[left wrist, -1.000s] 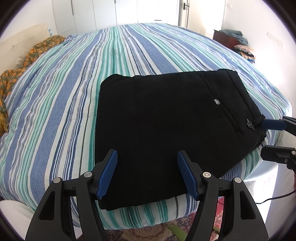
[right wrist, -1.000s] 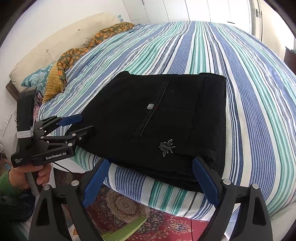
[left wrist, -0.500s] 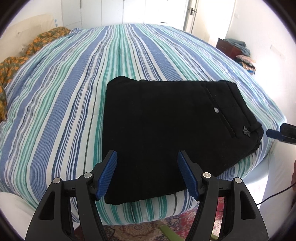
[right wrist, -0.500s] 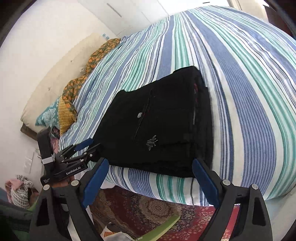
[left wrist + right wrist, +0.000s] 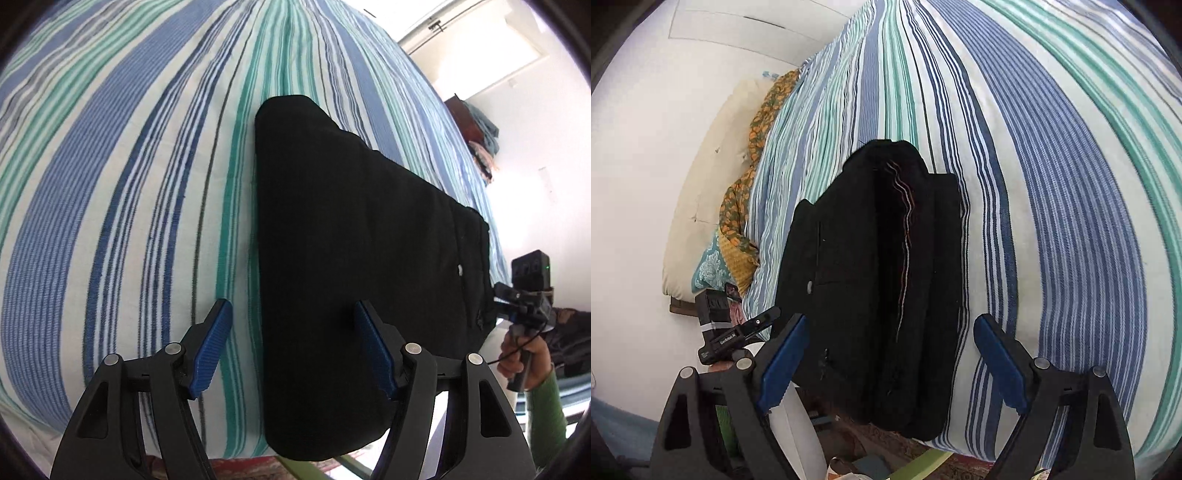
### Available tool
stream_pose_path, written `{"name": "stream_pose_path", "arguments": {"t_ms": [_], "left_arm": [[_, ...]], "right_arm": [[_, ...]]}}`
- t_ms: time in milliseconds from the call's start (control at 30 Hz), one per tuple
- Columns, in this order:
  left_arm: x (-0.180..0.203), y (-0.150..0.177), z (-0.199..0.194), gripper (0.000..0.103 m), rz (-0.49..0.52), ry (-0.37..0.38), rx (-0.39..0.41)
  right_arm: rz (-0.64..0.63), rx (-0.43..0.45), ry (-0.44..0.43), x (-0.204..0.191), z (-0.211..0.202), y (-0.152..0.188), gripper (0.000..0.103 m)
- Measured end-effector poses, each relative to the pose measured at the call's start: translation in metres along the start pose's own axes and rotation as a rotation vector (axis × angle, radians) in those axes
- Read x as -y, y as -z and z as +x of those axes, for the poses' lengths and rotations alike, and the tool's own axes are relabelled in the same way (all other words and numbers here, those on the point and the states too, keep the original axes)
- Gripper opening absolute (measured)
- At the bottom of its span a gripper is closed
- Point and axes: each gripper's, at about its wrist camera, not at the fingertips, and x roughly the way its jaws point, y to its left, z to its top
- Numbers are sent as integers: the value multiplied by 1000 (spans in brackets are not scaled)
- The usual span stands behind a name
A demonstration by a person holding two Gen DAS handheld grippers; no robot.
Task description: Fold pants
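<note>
The black pants [image 5: 351,240] lie folded into a flat stack at the near edge of the striped bed [image 5: 122,192]. In the right wrist view the pants [image 5: 879,280] show their layered open side, with a button and a pocket seam. My left gripper [image 5: 293,347] is open and empty, low over the stack's near left corner. My right gripper [image 5: 890,365] is open and empty, just in front of the stack's other end. Each gripper shows in the other's view: the right one [image 5: 517,295] beyond the pants' far end, the left one [image 5: 738,336] at the lower left.
The blue, green and white striped bedcover [image 5: 1052,184] stretches away behind the pants. Patterned orange and teal pillows [image 5: 738,221] lie at the headboard. A dark dresser with clothes [image 5: 476,129] stands by the far wall. A red patterned rug [image 5: 967,461] lies below the bed edge.
Both grippers have rolled sideways and dropped lower toward the bed edge, closer to the ends of the folded pants. The pants have not moved. Both grippers stay open.
</note>
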Motion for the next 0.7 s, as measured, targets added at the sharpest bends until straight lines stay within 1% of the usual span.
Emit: {"name": "stream_pose_path", "arguments": {"t_ms": [67, 100, 133, 200, 233, 267, 300, 367, 433, 467, 533, 600, 633, 700], "left_arm": [[7, -3, 7, 69, 5, 51, -27], [11, -4, 12, 70, 14, 70, -42], [15, -4, 18, 71, 28, 64, -50], [17, -7, 29, 71, 35, 70, -63], [15, -9, 32, 71, 18, 82, -62], [13, -10, 33, 66, 2, 93, -58], [13, -11, 31, 62, -7, 95, -55], [13, -10, 23, 38, -10, 105, -39], [21, -7, 11, 25, 6, 113, -10], [26, -5, 4, 22, 23, 104, 5], [43, -7, -9, 21, 70, 86, 38], [58, -13, -22, 21, 102, 112, 70], [67, -18, -30, 21, 118, 116, 87], [78, -32, -44, 21, 155, 101, 123]], "right_arm": [[-9, -47, -31, 0, 11, -5, 88], [-9, -67, -65, -1, 16, -7, 87], [-8, -83, -87, -1, 18, -6, 87], [-17, -111, -99, -3, 24, -8, 86], [-21, -124, -97, -1, 27, -7, 82], [-28, -136, -83, 0, 31, -8, 78], [-43, -148, -52, 0, 36, -8, 70], [-72, -146, -19, -3, 39, -7, 67], [-92, -122, -8, -11, 38, -7, 57], [-104, -109, -8, -15, 36, -6, 54], [-118, -88, -17, -23, 33, -6, 45], [-120, -68, -40, -31, 26, -9, 40], [-122, -54, -60, -36, 22, -12, 39], [-133, -25, -99, -45, 13, -20, 38]]}}
